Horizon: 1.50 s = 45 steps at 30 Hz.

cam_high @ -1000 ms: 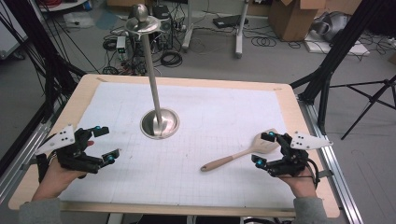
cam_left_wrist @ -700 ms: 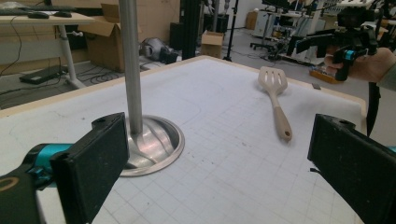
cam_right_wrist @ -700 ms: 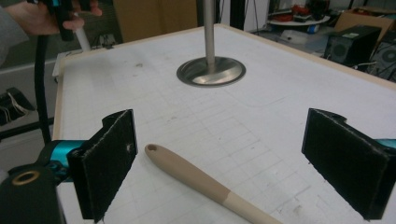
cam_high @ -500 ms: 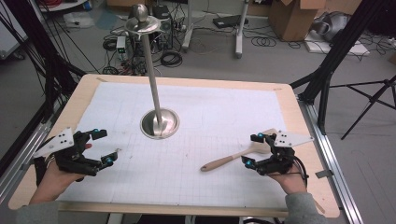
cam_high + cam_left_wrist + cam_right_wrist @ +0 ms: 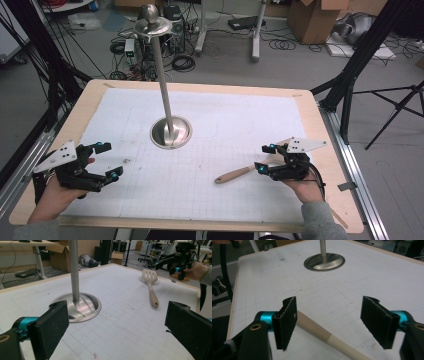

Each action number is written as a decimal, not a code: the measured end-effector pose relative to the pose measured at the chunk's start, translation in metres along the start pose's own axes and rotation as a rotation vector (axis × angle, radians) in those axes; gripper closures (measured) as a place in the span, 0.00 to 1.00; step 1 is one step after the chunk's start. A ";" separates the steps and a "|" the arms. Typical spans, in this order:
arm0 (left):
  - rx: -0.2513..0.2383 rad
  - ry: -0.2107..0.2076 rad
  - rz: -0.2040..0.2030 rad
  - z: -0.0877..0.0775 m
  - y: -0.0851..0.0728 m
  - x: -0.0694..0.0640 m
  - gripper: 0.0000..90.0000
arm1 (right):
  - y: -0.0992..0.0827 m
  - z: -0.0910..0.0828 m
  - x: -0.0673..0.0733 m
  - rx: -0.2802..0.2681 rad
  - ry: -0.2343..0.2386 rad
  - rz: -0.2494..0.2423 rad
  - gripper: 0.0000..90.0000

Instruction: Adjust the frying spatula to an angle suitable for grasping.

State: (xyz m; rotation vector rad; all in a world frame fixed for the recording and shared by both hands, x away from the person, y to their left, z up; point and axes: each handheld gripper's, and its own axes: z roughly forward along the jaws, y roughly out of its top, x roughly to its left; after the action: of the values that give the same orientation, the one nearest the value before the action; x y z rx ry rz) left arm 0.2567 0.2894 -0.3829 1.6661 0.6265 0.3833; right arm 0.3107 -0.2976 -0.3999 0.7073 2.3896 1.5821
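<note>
A beige slotted spatula (image 5: pixel 235 175) lies flat on the white gridded mat (image 5: pixel 220 125), right of centre, its handle pointing toward the front left. My right gripper (image 5: pixel 265 158) hovers low over it and hides its head in the high view. In the right gripper view the handle (image 5: pixel 317 330) runs under the left pad and out between the jaws; my right gripper (image 5: pixel 332 320) has just been closing, but the pads stand apart from the handle. My left gripper (image 5: pixel 110 160) rests open at the front left with nothing between its jaws, and its own view shows the spatula (image 5: pixel 150 287) far off.
A metal stand (image 5: pixel 171 132) with a round dished base and a tall pole rises from the middle of the mat. The wooden table edge (image 5: pixel 330 150) runs close to my right hand. Cables, boxes and tripod legs crowd the floor beyond.
My right gripper has slid left and slightly down along the spatula toward its handle, and its jaws stand narrower. The left gripper has stayed in place.
</note>
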 end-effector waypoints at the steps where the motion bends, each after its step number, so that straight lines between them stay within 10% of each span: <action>1: 0.001 0.002 -0.001 -0.001 0.000 0.000 0.07 | 0.000 0.000 0.000 0.000 0.000 0.000 0.37; 14: 0.008 0.006 -0.009 -0.002 -0.003 0.000 0.07 | -0.005 0.007 -0.010 0.072 -0.096 0.031 0.77; 23: 0.021 0.017 -0.009 -0.001 -0.006 0.001 0.07 | -0.008 0.011 -0.016 0.118 -0.057 -0.013 0.96; 45: 0.037 0.023 -0.014 0.001 -0.010 0.001 0.07 | -0.024 0.016 -0.033 0.198 -0.135 0.032 0.99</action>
State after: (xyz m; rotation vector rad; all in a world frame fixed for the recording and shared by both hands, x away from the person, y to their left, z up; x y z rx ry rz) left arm 0.2566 0.2903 -0.3931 1.6941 0.6656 0.3833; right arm 0.3388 -0.3085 -0.4312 0.8640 2.4676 1.2755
